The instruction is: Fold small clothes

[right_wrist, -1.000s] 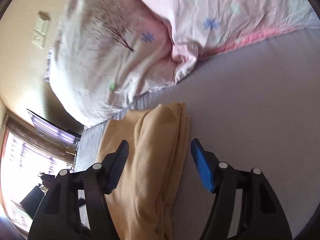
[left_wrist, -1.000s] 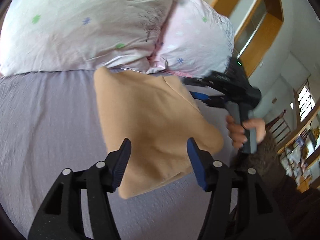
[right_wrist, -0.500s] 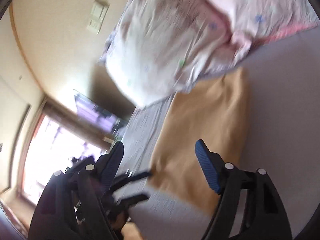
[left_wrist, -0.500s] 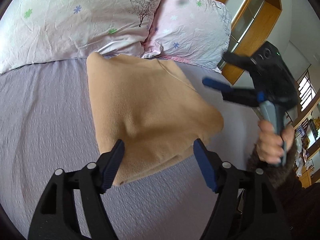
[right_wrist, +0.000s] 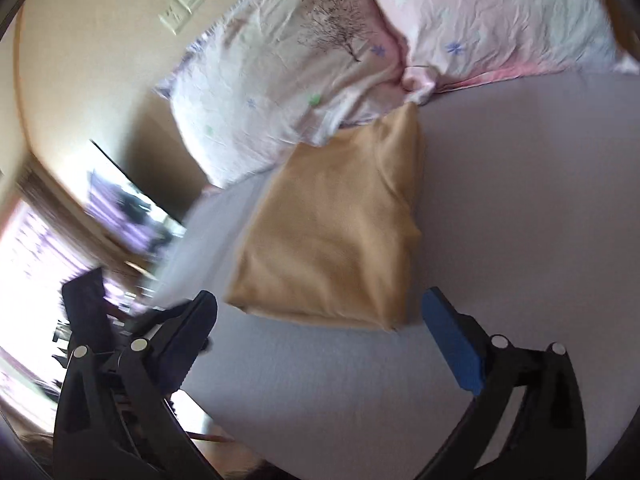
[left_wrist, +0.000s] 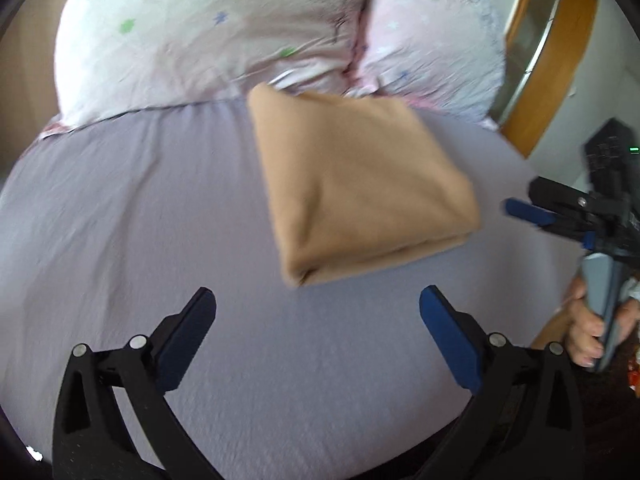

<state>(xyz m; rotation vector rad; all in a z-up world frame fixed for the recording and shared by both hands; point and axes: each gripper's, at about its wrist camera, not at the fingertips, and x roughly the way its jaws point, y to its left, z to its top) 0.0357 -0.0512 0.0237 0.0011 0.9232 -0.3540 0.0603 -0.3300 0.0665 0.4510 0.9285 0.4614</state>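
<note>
A folded tan garment [left_wrist: 356, 184] lies flat on the lavender bed sheet [left_wrist: 140, 220], its far end against the pillows. It also shows in the right wrist view [right_wrist: 332, 232]. My left gripper [left_wrist: 316, 316] is open and empty, held back from the garment's near edge. My right gripper [right_wrist: 320, 316] is open and empty, just short of the garment's near edge. In the left wrist view the right gripper [left_wrist: 560, 220] hovers at the garment's right side, apart from it.
Two floral pillows [left_wrist: 208, 36] [left_wrist: 432, 48] lie along the head of the bed. A wooden-framed door or cabinet [left_wrist: 560, 52] stands at the right. A wall with a switch plate [right_wrist: 184, 4] and a bright window [right_wrist: 32, 264] are on the left.
Both grippers have pulled back from the folded garment, which now lies free on the sheet. The right gripper moved off the garment's side and turned toward it from farther away.
</note>
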